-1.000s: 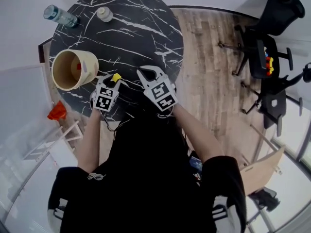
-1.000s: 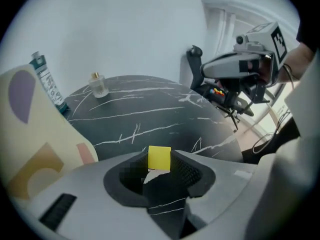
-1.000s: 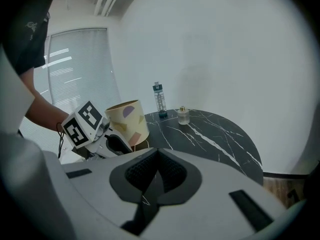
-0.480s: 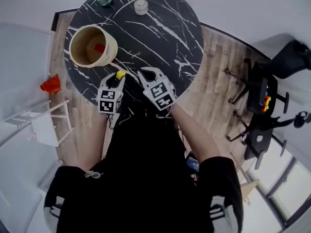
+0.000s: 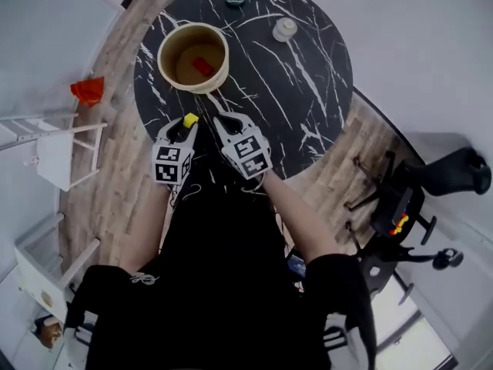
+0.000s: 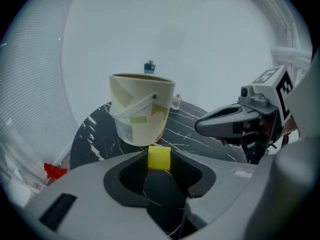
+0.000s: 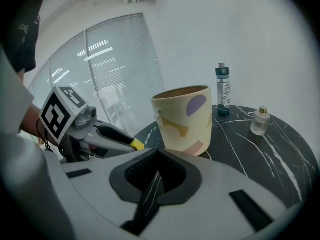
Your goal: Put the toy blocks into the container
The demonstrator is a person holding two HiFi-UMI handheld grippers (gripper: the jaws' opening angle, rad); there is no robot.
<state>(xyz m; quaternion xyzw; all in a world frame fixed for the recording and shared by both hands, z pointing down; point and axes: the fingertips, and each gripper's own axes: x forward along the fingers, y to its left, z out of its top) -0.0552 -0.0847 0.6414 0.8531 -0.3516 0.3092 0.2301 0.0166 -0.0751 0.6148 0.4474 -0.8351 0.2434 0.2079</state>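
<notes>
So my left gripper (image 5: pixel 187 123) has its fingers grasping a yellow block (image 6: pixel 159 158), right gripper (image 5: pixel 229 119) fingers clenched empty, both near the bucket (image 6: pixel 140 119) on the worktop (image 5: pixel 296 91).

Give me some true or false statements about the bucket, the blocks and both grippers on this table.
1. The left gripper grips a yellow block. True.
2. The bucket is empty. False: a red block lies inside it.
3. The right gripper holds a block. False: its jaws are together with nothing between them.
4. The bucket stands on the black marble table. True.
5. The bottle lies on its side. False: it stands upright on the table beyond the bucket.
</notes>
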